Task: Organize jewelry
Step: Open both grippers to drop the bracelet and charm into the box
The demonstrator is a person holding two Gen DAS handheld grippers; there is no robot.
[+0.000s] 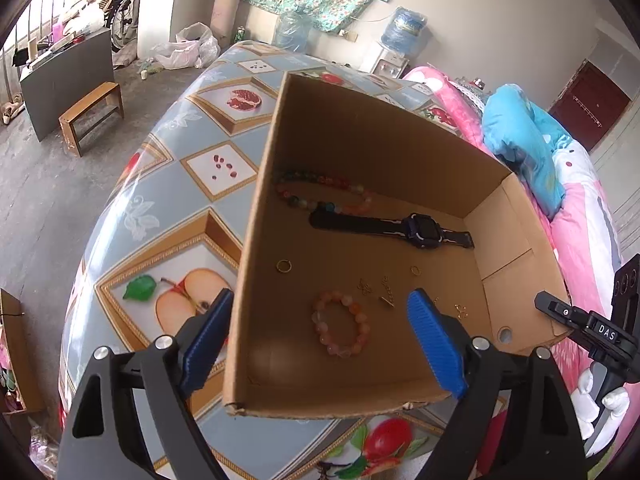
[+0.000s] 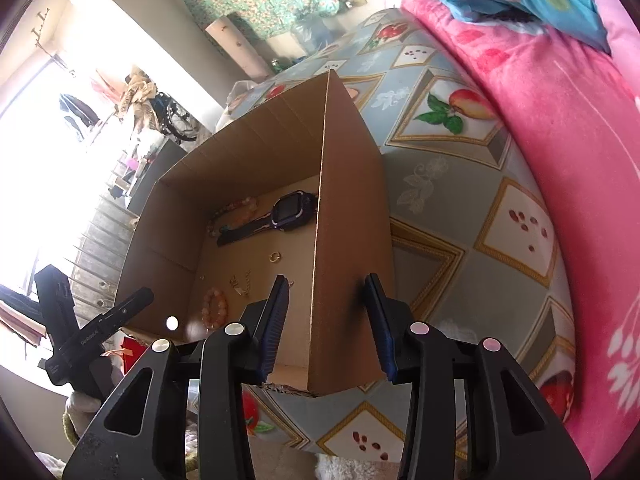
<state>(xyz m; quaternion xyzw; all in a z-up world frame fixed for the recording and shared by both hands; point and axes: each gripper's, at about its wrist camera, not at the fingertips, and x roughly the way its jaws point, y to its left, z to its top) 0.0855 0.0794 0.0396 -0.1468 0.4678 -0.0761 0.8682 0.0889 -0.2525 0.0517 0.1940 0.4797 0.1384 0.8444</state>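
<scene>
The cardboard box (image 1: 384,152) sits on the fruit-print tabletop (image 1: 168,184), holding a watch (image 1: 420,228), two bead bracelets and small gold pieces. The left gripper (image 1: 320,332) stands wide, released, straddling the box's left wall. The right gripper (image 2: 326,320) straddles the other wall, seemingly not pinching it.

both grippers are angled downward, the left gripper (image 1: 320,344) spread wide, the right gripper (image 2: 330,328) partly parted.

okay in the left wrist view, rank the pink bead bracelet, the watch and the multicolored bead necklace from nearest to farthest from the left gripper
1. Pink bead bracelet: on the box floor, just ahead, between the left gripper fingers.
2. Watch: mid-box, lying across the floor.
3. Multicolored bead necklace: by the far wall, behind the watch strap.
</scene>
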